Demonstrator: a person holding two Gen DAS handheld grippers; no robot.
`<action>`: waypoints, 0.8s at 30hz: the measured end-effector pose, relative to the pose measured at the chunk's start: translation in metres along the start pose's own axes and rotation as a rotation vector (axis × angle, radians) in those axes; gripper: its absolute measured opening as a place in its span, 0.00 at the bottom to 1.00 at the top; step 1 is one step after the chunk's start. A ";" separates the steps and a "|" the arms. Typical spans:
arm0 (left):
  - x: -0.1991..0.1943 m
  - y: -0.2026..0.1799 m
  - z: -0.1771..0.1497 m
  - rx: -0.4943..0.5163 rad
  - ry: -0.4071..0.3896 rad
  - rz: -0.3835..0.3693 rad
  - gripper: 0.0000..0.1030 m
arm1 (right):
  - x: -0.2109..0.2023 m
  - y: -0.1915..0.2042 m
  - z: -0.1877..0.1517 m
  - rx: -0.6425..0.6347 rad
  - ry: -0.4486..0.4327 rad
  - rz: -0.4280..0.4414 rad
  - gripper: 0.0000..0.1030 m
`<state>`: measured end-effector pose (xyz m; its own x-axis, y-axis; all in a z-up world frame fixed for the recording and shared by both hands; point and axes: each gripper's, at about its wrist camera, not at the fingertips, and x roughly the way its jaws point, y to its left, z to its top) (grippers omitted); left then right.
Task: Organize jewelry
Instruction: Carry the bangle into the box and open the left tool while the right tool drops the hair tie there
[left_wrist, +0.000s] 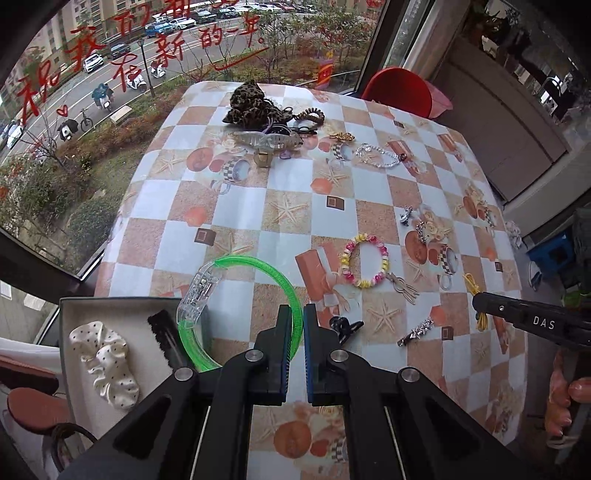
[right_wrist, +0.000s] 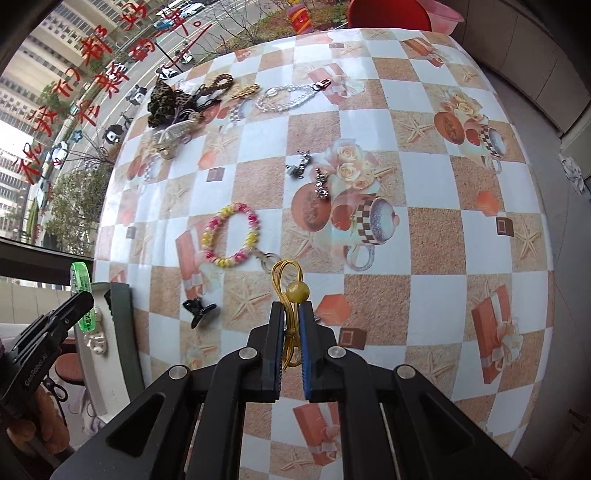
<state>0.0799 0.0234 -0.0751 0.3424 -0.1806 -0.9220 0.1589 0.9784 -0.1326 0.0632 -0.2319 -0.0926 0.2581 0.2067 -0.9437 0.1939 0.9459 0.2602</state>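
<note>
The left gripper (left_wrist: 297, 317) is clamped tight on the green bangle (left_wrist: 255, 266), whose near-left end dips into the grey box (left_wrist: 110, 306) at the table's near-left corner, partly hiding the black clip (left_wrist: 162, 332) beside the polka-dot scrunchie (left_wrist: 107, 365). The right gripper (right_wrist: 291, 314) pinches a yellow bead cord (right_wrist: 291, 291) above the checkered tablecloth (right_wrist: 424, 240), its lower loop tucked between the pads. The beaded bracelet (right_wrist: 231, 240), the small black claw clip (right_wrist: 199, 312) and the far pile of hair ties (right_wrist: 177, 99) still lie loose.

A box (left_wrist: 66, 325) sits off the table's (left_wrist: 369, 192) near-left corner, holding a scrunchie (left_wrist: 107, 363); a beaded bracelet (left_wrist: 365, 260) lies mid-table (a hair-tie pile (left_wrist: 258, 107) behind it).
</note>
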 end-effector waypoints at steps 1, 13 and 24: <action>-0.004 0.002 -0.002 -0.004 -0.004 0.000 0.10 | -0.001 0.003 -0.001 -0.004 -0.001 0.003 0.08; -0.049 0.038 -0.043 -0.081 -0.033 0.019 0.10 | -0.012 0.069 -0.007 -0.142 0.004 0.050 0.08; -0.078 0.111 -0.087 -0.261 -0.051 0.094 0.10 | 0.004 0.171 -0.011 -0.347 0.042 0.123 0.08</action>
<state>-0.0100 0.1550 -0.0494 0.3912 -0.0858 -0.9163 -0.1174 0.9829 -0.1422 0.0867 -0.0667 -0.0541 0.2192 0.3274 -0.9191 -0.1704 0.9404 0.2944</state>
